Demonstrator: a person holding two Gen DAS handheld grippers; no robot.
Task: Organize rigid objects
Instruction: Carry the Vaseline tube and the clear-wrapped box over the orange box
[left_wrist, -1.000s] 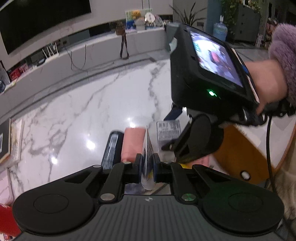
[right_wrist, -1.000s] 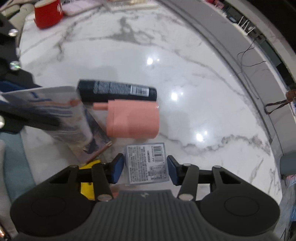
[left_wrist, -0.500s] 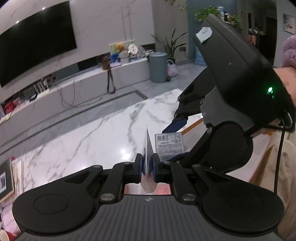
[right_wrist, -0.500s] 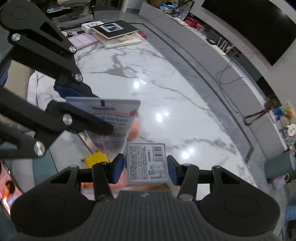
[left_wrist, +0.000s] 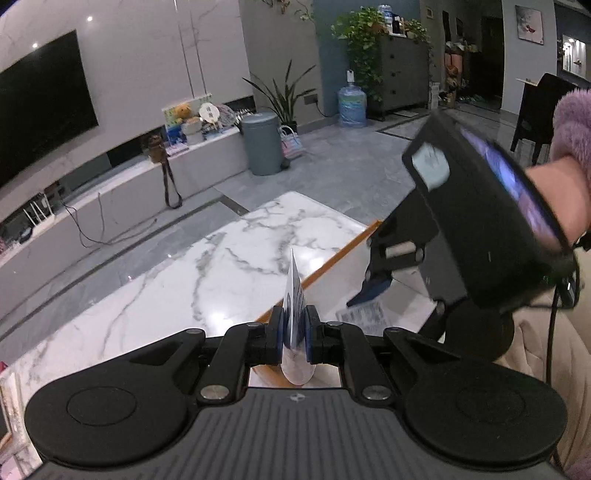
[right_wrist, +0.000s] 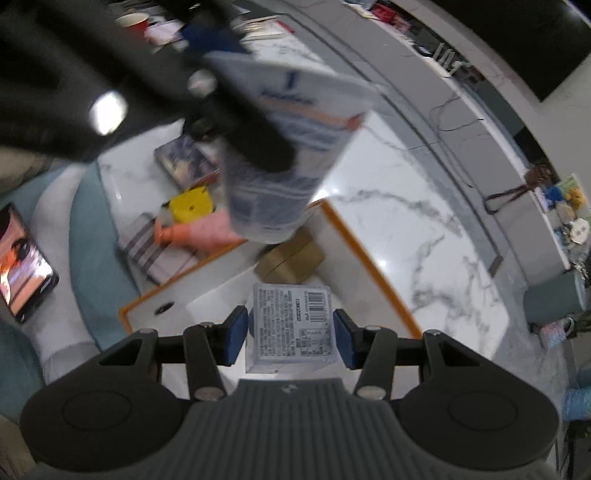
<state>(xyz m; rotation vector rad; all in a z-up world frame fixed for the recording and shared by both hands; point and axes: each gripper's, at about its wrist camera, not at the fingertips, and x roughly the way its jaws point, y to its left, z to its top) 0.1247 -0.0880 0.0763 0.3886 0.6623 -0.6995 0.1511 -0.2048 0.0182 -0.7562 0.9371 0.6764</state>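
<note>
My left gripper is shut on the flat crimped end of a white lotion tube, seen edge-on. In the right wrist view the same tube hangs blurred, cap end down, above the table. My right gripper is shut on a small white box with a barcode label, held in the air above a white tray with an orange rim. A khaki box lies in that tray. In the left wrist view the white box shows under the right gripper's blue pad.
Beside the tray lie a pink tube, a yellow object, a striped book and a dark book. A red cup stands far off. The marble table stretches beyond the tray rim.
Both grippers have risen and moved sideways with the tube and the box, from above the pink tube and black bottle to over the orange-rimmed tray. Neither grip has changed.
</note>
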